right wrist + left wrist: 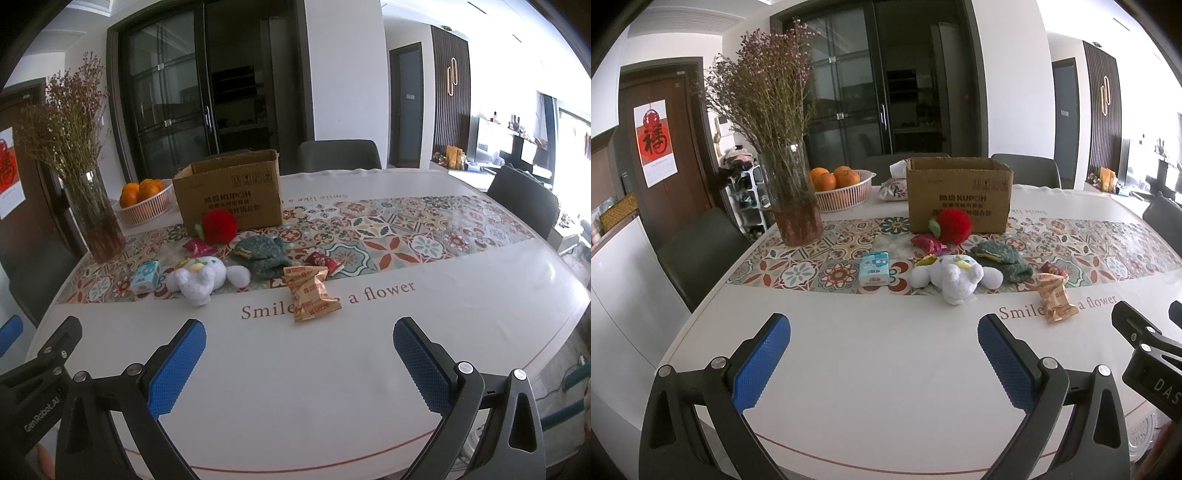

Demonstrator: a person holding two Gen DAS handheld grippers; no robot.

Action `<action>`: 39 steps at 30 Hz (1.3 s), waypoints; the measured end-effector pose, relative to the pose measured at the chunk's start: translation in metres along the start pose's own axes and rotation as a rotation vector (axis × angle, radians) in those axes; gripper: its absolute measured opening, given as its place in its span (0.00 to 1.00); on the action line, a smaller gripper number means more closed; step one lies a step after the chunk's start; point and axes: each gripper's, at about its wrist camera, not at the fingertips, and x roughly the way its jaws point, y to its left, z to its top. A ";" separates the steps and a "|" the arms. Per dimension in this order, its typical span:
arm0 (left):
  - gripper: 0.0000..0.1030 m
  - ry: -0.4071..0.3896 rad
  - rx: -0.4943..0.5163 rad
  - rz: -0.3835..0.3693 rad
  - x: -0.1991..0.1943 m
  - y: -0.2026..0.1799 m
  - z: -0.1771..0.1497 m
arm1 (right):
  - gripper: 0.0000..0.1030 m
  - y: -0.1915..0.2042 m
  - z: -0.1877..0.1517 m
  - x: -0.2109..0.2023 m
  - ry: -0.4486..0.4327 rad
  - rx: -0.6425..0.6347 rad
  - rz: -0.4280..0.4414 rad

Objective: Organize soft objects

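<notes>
A white plush toy (955, 277) (201, 278) lies on the table. Behind it lie a green knitted item (1003, 260) (264, 254) and a red plush apple (952, 225) (219, 226), which rests against an open cardboard box (958, 194) (229, 194). My left gripper (884, 325) is open and empty, held above the near table edge, well short of the toys. My right gripper (299, 328) is open and empty too, near the front edge, just short of the snack packets.
Orange snack packets (1056, 299) (312, 293), small red packets (931, 245) (325, 261) and a tissue pack (874, 268) (146, 277) lie among the toys. A glass vase of dried flowers (792, 199) (96, 221) and a basket of oranges (842, 192) (146, 203) stand at the left back. Chairs surround the table.
</notes>
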 end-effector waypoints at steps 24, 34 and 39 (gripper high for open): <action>1.00 0.006 0.002 -0.006 0.003 -0.002 0.000 | 1.00 0.000 0.001 0.002 0.004 -0.002 -0.002; 1.00 0.043 0.017 -0.002 0.032 -0.011 0.003 | 1.00 -0.002 0.009 0.041 0.038 0.002 -0.005; 1.00 0.071 0.040 -0.018 0.060 -0.019 0.009 | 1.00 -0.001 0.014 0.076 0.083 0.010 -0.002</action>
